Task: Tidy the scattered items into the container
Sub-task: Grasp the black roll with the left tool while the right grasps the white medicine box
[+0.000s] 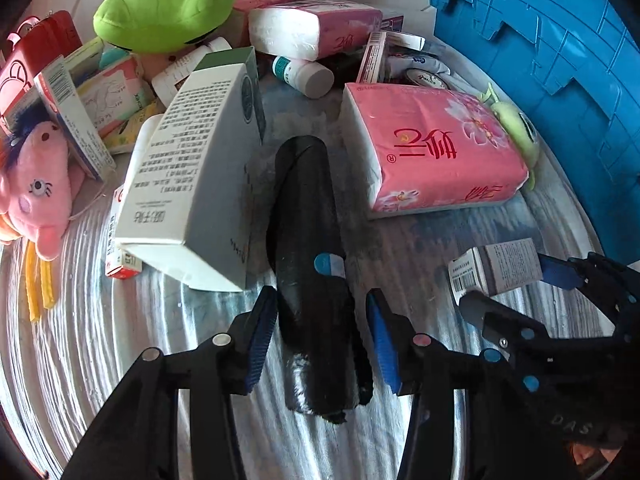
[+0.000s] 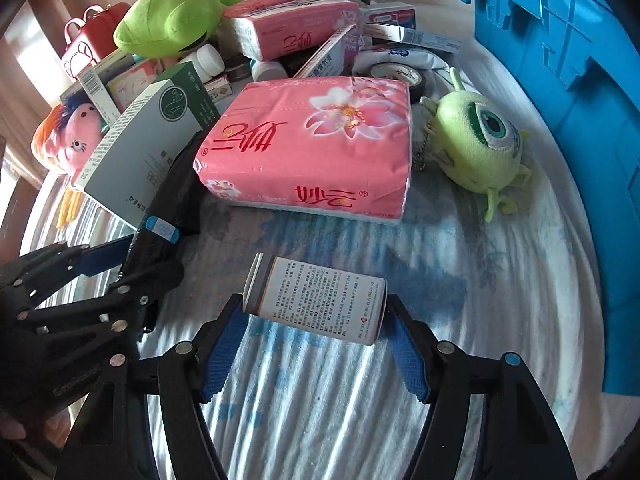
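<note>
Mid-pickup: left gripper [image 1: 322,330] part-open astride black roll [image 1: 310,272] on bed [image 1: 400,248], pads apart; right gripper [image 2: 316,344] clamping carton [image 2: 316,298] endwise. Next: close left, carry both to blue crate [image 2: 580,120].

Both wrist-mounted, looking steeply down, close over the bedsheet [image 1: 100,340]; sharing the pink tissue pack [image 1: 436,152] [image 2: 312,148] and blue crate [image 1: 560,60] [image 2: 580,100].

Three pink tissue packs [image 2: 308,148] (one mostly hidden), four plush toys [image 2: 476,144].
</note>
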Demonstrator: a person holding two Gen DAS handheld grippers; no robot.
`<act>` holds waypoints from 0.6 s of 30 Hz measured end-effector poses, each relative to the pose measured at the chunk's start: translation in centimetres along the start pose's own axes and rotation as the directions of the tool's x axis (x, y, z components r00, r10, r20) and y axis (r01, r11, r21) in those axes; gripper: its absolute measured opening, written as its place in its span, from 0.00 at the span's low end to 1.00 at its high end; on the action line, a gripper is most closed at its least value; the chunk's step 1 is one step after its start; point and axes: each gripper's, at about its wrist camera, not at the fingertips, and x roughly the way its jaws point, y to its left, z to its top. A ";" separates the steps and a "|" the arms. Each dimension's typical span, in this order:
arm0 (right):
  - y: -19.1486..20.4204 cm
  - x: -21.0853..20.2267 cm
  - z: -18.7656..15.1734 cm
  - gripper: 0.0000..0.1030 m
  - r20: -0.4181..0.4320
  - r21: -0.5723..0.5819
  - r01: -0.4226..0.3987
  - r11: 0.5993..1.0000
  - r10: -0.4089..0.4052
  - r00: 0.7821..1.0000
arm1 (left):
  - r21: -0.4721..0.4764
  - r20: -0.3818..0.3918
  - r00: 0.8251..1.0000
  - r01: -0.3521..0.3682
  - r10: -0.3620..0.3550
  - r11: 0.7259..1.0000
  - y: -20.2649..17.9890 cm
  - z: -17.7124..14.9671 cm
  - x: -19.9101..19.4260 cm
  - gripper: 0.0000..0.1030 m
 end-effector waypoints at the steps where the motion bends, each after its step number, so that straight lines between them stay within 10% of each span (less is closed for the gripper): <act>1: 0.0 0.0 -0.1 0.68 0.003 0.004 0.003 1.000 -0.003 1.000 | 0.001 0.003 1.000 -0.004 0.004 1.000 -0.1 0.1 0.2 0.44; 18: 1.2 -3.7 1.7 0.64 0.095 -0.014 0.005 1.000 -0.004 0.995 | -0.022 0.110 0.994 0.009 -0.006 1.000 1.1 -0.6 -5.8 0.32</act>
